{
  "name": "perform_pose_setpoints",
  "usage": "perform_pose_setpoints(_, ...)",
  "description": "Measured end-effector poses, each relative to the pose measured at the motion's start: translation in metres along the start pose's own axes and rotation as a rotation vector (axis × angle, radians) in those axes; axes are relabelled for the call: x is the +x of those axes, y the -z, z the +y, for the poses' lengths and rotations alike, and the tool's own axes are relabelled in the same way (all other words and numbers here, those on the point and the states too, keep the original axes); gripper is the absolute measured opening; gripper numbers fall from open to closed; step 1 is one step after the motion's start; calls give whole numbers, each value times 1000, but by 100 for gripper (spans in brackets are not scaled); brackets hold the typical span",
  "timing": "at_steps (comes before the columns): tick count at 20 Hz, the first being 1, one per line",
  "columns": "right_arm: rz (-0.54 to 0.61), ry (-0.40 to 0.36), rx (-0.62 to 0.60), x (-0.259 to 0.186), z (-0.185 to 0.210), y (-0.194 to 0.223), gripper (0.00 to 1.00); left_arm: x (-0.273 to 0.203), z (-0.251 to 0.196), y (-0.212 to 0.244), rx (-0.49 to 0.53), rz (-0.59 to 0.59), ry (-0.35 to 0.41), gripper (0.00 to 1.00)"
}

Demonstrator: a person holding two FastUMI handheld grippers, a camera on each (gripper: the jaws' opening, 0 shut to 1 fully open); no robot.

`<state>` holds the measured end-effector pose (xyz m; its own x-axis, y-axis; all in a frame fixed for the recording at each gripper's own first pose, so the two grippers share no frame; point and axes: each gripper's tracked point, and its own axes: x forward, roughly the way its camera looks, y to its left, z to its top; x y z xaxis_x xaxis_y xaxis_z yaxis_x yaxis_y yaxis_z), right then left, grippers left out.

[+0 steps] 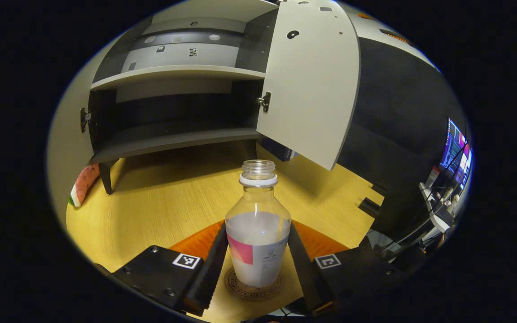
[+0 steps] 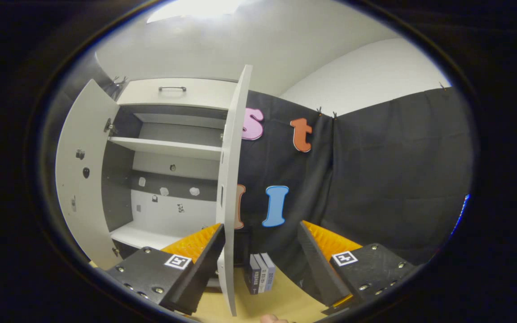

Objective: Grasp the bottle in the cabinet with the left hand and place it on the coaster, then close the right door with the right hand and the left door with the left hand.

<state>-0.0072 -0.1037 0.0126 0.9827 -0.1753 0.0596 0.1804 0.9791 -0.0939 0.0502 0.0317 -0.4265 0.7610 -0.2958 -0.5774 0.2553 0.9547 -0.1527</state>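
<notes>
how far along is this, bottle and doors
Bottle already stands on the coaster, out of the cabinet. The left claw flanks it; grip unclear. The right claw is open beside the right door edge. Both doors remain open.

A pale yellow wood-grain surface (image 1: 159, 202) runs back to a black cloth wall (image 2: 397, 179), clipped up along its top edge under a plain white wall (image 2: 366, 76). Bright light falls from the ceiling (image 2: 195, 9). At the far right of the left gripper view, lit screens (image 1: 458, 154) glow above a cluttered stand with cables (image 1: 433, 202). 3 small dark boxes (image 2: 259, 272) stand together at the foot of the cloth.
</notes>
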Motion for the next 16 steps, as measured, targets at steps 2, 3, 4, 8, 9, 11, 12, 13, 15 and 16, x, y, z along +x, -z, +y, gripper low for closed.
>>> perform_pose_setpoints(2,3,-3,0,0,1,0,98,-1,1,2,3,4,-4,77)
perform_pose_setpoints(3,4,-6,0,0,1,1,98,-1,1,1,1,2,-6,78)
perform_pose_setpoints(4,5,-7,-1,-1,1,2,98,-2,1,1,2,5,-8,78)
perform_pose_setpoints(8,9,-19,1,-1,5,3,98,-1,1,-1,-3,11,-15,79)
perform_pose_setpoints(9,10,-25,2,-1,6,4,98,-2,0,-1,2,17,-15,79)
perform_pose_setpoints(11,14,-38,2,0,11,6,94,-4,-5,-9,25,11,-6,80)
perform_pose_setpoints(12,15,-44,1,0,12,5,98,-5,-6,-11,35,9,-1,80)
perform_pose_setpoints(13,16,-50,1,1,14,6,98,-6,-6,-10,42,7,4,79)
perform_pose_setpoints(15,14,-57,1,1,17,6,98,-10,-9,-13,49,8,8,80)
perform_pose_setpoints(16,13,-58,2,1,17,6,98,-12,-13,-18,54,5,11,80)
